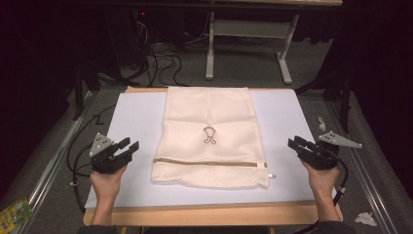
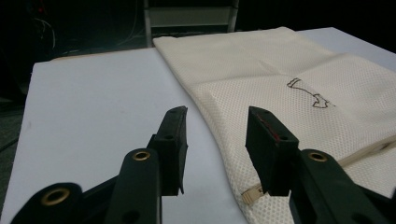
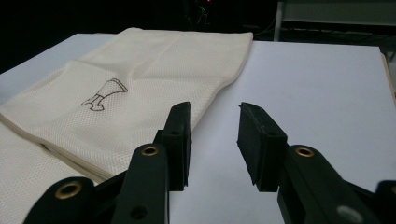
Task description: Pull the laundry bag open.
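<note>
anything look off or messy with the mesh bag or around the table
Nothing serious. The cream mesh bag lies flat, its lower part folded up along the zipper line. Both hand-held grippers are open, left and right, clear of it. A green packet and crumpled scraps lie beside the table.

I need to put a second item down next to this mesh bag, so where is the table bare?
Two bare white strips flank the mesh bag: one between its left edge and the left tool, one between its right edge and the right tool. A narrower strip runs along the table's near edge, below the bag. The middle is covered, from the far edge down past the zipper.
</note>
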The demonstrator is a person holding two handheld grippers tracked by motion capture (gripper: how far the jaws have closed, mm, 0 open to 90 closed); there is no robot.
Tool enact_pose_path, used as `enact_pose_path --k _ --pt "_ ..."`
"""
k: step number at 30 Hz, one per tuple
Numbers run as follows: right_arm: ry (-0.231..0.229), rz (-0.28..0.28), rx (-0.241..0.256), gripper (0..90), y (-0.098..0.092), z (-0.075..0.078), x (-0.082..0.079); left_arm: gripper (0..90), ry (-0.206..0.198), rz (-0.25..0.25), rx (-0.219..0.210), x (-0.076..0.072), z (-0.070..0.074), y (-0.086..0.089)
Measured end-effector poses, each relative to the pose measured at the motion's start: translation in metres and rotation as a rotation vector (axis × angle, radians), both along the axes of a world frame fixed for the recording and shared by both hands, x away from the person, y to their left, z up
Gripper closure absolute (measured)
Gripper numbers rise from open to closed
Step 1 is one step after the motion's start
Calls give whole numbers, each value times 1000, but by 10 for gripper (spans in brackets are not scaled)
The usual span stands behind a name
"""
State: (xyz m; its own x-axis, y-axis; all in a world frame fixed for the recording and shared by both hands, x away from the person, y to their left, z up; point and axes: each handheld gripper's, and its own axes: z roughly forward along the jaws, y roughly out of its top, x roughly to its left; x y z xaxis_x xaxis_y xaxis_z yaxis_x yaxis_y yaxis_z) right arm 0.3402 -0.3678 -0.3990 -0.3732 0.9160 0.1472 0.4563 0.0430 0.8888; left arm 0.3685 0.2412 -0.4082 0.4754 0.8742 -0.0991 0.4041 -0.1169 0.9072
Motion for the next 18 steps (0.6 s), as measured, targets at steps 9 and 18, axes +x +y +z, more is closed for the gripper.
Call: enact_pose_path --k 9,18 --pt "-2 -38 26 651 -15 -5 -4 580 16 33 -3 3 -5 9" --pt "1 -60 32 651 -23 -10 -5 577 20 58 -1 4 -5 15"
